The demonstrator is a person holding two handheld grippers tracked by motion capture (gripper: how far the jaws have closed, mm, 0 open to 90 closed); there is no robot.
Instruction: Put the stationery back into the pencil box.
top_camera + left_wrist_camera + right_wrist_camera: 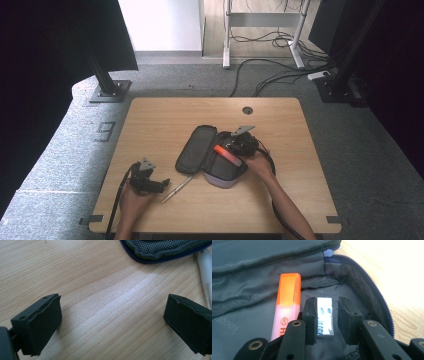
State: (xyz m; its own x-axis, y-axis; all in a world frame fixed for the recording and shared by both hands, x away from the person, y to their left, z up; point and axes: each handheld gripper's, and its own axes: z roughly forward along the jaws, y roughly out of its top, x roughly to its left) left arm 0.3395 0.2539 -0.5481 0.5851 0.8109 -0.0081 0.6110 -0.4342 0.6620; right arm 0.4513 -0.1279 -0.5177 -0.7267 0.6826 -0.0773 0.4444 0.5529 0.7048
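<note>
Packing the open pencil case at frame centre looks partly done: the right gripper stands just parted around an eraser lying inside beside the orange highlighter, pads seemingly off it; the spread, empty left gripper rests lower left on the counter near the unpacked pen.

You can read little here — the small white eraser between your right tongs carries dark letters ending in "BER". The orange highlighter beside it shows "HI" in orange print, and the pencil case lining reads "KOCO" — rest cut off.
</note>
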